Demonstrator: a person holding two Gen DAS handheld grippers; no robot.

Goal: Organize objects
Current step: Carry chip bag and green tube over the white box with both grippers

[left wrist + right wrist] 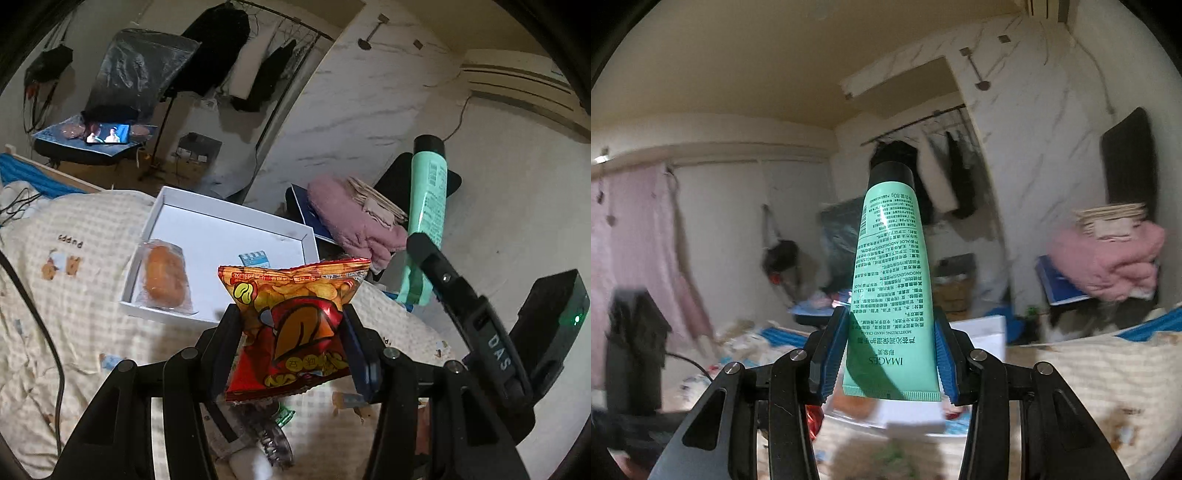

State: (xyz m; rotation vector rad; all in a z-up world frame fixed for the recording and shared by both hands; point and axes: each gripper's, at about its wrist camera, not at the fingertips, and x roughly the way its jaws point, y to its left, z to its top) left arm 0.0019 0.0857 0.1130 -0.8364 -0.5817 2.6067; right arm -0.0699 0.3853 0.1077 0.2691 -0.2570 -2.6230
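Red snack bag [291,325] sits pinched in the left gripper [291,347], closest to the white box [236,236] ahead; green tube [892,291] stands up long in the right gripper's [892,354] squeeze, further right

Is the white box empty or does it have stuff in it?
Not empty. The white box holds a wrapped bun and a small blue packet.
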